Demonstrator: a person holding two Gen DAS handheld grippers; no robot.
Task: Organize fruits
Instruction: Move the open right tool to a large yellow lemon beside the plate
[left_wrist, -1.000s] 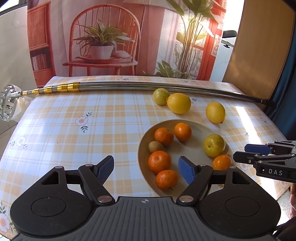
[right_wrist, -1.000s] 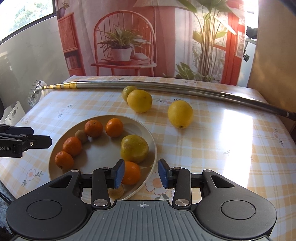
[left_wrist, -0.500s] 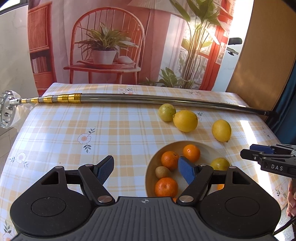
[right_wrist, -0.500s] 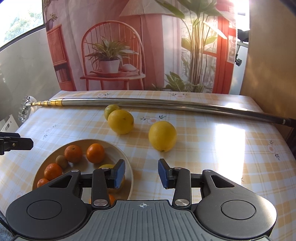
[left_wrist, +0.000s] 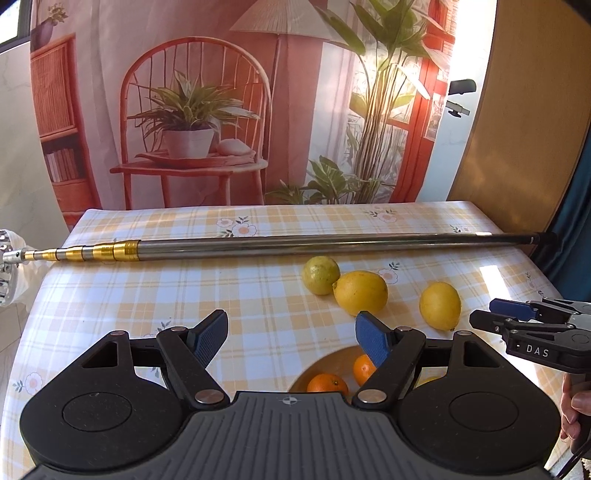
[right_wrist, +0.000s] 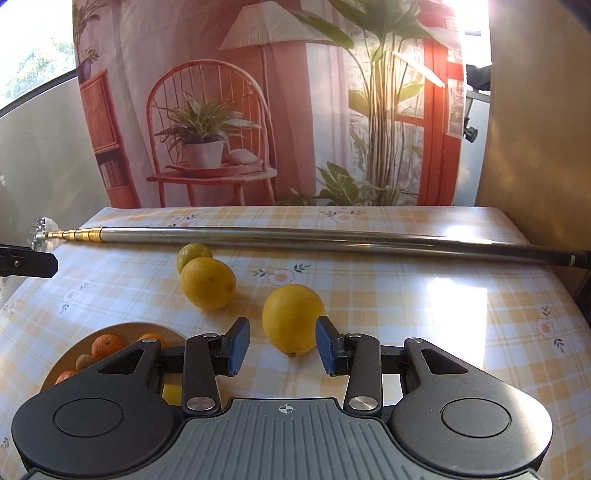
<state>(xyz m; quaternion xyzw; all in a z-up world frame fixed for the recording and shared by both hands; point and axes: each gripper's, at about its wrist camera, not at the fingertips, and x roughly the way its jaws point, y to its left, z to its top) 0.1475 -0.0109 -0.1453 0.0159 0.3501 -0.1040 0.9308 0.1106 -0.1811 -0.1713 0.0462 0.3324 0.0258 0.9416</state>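
Yellow oval lemon (right_wrist: 293, 319), long axis upright-tilted, lies between unclenched right gripper (right_wrist: 282, 345) pads; left gripper (left_wrist: 291, 334) released, farther.

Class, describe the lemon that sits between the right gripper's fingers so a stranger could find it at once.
Start at the long metal pole lying across the checked table. Nearer than it lie three loose yellow fruits. The lemon is the one alone on the right, right before the open right gripper, while the other two touch each other.
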